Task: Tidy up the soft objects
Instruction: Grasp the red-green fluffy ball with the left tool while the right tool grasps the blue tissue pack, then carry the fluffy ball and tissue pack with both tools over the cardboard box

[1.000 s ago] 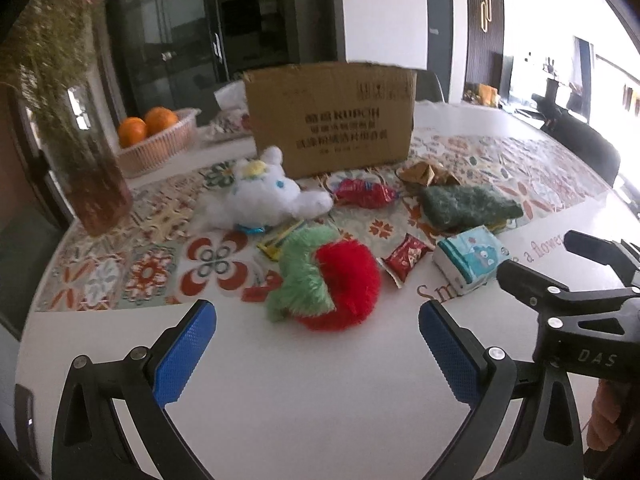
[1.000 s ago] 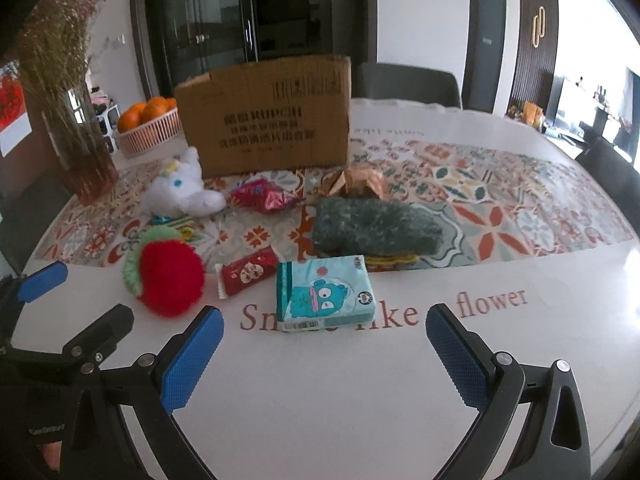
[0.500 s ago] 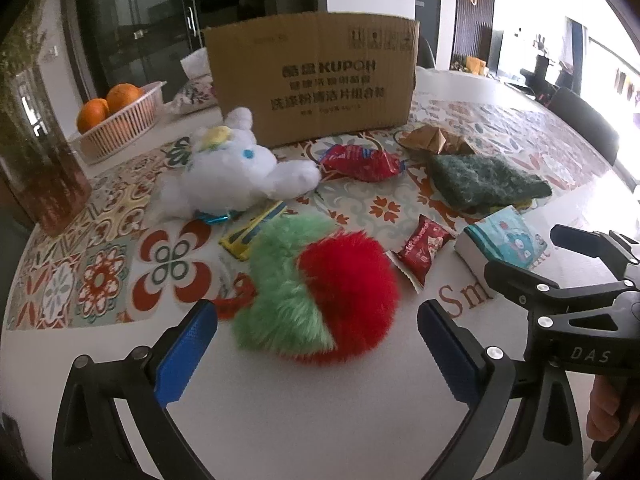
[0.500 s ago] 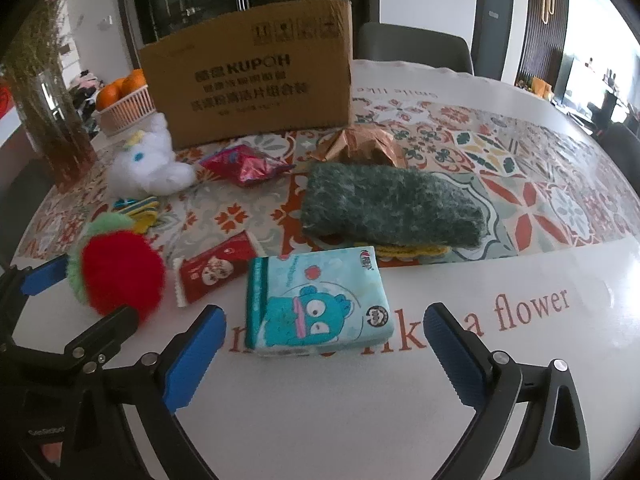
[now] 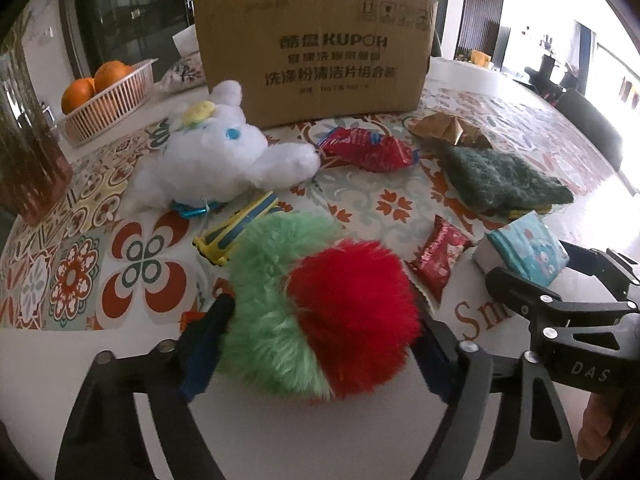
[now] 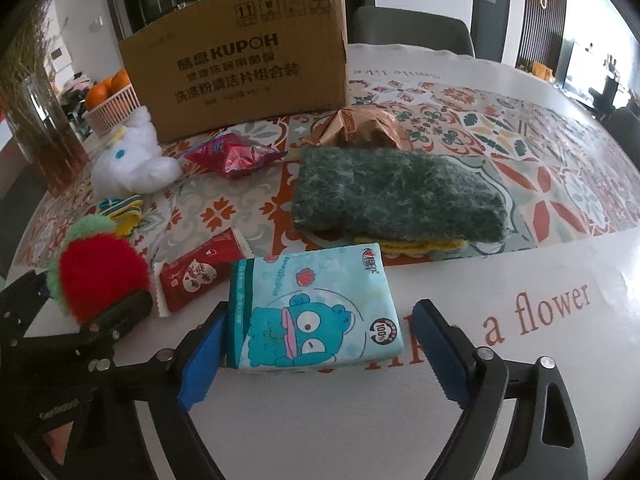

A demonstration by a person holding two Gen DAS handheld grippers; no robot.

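Observation:
A fluffy red and green plush (image 5: 324,312) lies on the table between the blue pads of my left gripper (image 5: 320,344), which is open around it. A teal tissue pack (image 6: 312,312) lies between the pads of my open right gripper (image 6: 320,344); the left pad touches its side. A white plush rabbit (image 5: 216,160) lies near a brown cardboard box (image 5: 312,52). A dark green knitted cloth (image 6: 396,196) lies on a yellow one behind the tissue pack.
Red snack packets (image 5: 368,150) (image 6: 200,276), a brown wrapper (image 6: 360,126) and a yellow striped packet (image 5: 236,232) lie scattered on the patterned runner. A basket of oranges (image 5: 104,100) and a glass vase (image 5: 28,152) stand at the left.
Both grippers have moved forward and down. The red and green plush now sits between the left pads, and the tissue pack between the right pads.

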